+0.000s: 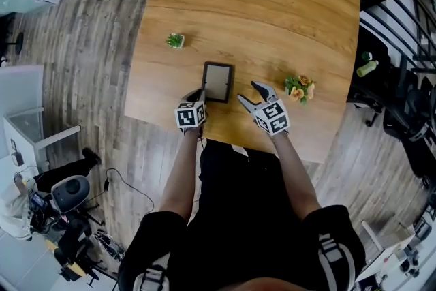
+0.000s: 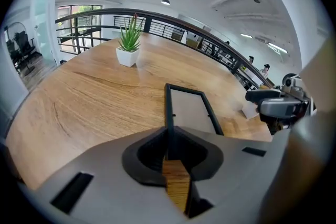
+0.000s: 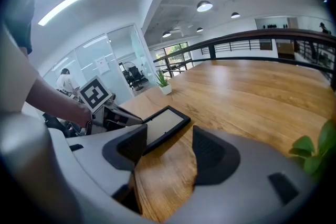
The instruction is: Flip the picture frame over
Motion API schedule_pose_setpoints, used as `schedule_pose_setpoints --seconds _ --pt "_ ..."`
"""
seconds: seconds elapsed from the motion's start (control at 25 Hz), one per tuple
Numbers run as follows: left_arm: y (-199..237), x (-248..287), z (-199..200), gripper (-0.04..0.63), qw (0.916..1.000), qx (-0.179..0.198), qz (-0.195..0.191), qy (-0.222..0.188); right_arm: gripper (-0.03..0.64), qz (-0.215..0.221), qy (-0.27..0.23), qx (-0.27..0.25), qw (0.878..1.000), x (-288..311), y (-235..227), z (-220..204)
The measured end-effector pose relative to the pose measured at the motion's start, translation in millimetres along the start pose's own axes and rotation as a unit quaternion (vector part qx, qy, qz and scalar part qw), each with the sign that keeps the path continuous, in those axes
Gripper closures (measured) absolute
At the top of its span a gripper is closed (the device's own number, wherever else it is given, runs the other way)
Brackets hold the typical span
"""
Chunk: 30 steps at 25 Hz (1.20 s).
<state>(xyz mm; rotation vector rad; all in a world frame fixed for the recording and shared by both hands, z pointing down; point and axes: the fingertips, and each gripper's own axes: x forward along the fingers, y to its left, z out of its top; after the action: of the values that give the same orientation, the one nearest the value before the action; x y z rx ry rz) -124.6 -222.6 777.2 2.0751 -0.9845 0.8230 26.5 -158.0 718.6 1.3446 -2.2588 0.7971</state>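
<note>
The left gripper [image 1: 199,93] is clamped on the near left corner of the black picture frame [image 1: 218,82], which lies near the wooden table's [image 1: 272,10] near edge, while the right gripper [image 1: 246,92] hovers just beside it, jaws apart and empty.

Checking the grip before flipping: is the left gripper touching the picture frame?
Touching. The left gripper view shows the left gripper closed on the picture frame at its near edge.
</note>
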Motion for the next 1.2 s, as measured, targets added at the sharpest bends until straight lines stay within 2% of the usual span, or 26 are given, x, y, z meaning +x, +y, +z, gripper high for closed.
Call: schedule_pose_setpoints --seconds 0.36,0.68,0.84,0.96,1.08,1.2 --pt "-16.6 -16.8 6.5 0.54 0.9998 -0.005 -0.01 -0.018 0.336 0.028 0.008 0.023 0.999 10.8 12.2 -12.4" --pt "-37.6 -44.9 17.8 0.54 0.9987 0.008 -0.012 -0.048 0.336 0.052 0.002 0.058 0.997 8.1 20.7 -19.7" --pt "-50.0 -57.7 22.0 0.539 0.9978 0.023 -0.01 -0.062 0.374 0.09 -0.01 0.078 0.993 5.2 29.8 -16.5" --pt "-58.1 -66.1 23.6 0.54 0.9968 0.028 -0.01 -0.074 0.372 0.109 -0.016 0.089 0.99 2.7 36.9 -14.0" --pt "-64.8 -77.8 24.4 0.538 0.995 0.033 -0.018 -0.093 0.371 0.138 -0.03 0.139 0.98 -0.7 45.7 -11.0" --pt "-71.8 -85.0 26.5 0.54 0.9927 0.043 -0.022 -0.111 0.377 0.182 -0.047 0.211 0.959 -4.1 51.2 -5.2"
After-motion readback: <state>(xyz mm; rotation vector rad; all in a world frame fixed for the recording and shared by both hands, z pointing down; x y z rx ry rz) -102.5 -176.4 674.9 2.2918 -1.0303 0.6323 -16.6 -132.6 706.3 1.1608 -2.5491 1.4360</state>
